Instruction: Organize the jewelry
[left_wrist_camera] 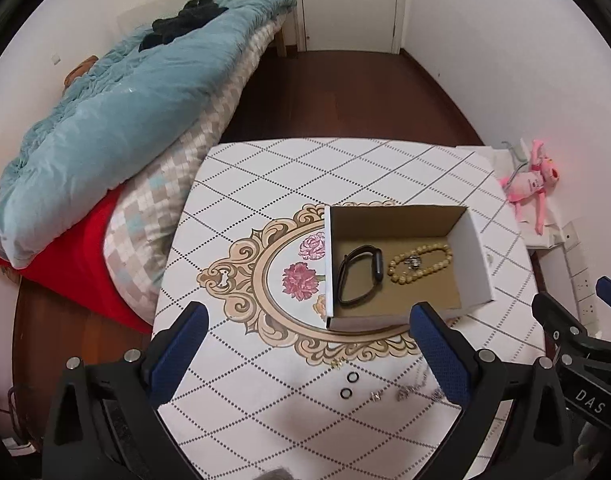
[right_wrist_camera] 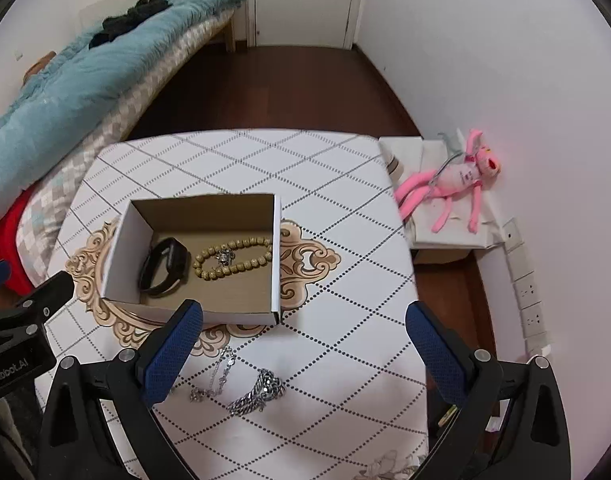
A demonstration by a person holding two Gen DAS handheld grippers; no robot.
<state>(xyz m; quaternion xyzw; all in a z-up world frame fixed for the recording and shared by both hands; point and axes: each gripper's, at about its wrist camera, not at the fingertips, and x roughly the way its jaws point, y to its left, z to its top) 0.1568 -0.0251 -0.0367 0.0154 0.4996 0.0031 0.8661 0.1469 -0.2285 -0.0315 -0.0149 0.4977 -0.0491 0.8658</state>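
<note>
Both grippers hang over the near edge of the table (right_wrist_camera: pixel 345 208), each empty with its blue fingers spread wide: the left gripper (left_wrist_camera: pixel 305 356) above the small pieces, the right gripper (right_wrist_camera: pixel 303 354) above the chains. Nearest, on the tablecloth between the left fingers, lie 2 small black rings (left_wrist_camera: pixel 348 385), a tiny gold piece (left_wrist_camera: pixel 337 364) just beyond them and a small silver stud-like piece (left_wrist_camera: pixel 375 396) beside them; what these last 2 are exactly is too small to tell. To their right sit 2 silver chains, a fine one (right_wrist_camera: pixel 215 376) and a heavier curb-link one (right_wrist_camera: pixel 259 394), close together but seemingly not tangled. Further in, about the middle of the table, stands 1 open cardboard box (right_wrist_camera: pixel 193 316) holding 1 black wristband (right_wrist_camera: pixel 163 266) on its left side, 1 beaded bracelet (right_wrist_camera: pixel 235 258) on its right, and 1 small silver item (right_wrist_camera: pixel 224 257) resting inside the bead loop. By this count 3 pieces are put away and about 6 are left loose near the front edge, so the job looks roughly a third done. Beyond the far right corner, off the table, lies 1 pink plush toy (right_wrist_camera: pixel 457 180).
</note>
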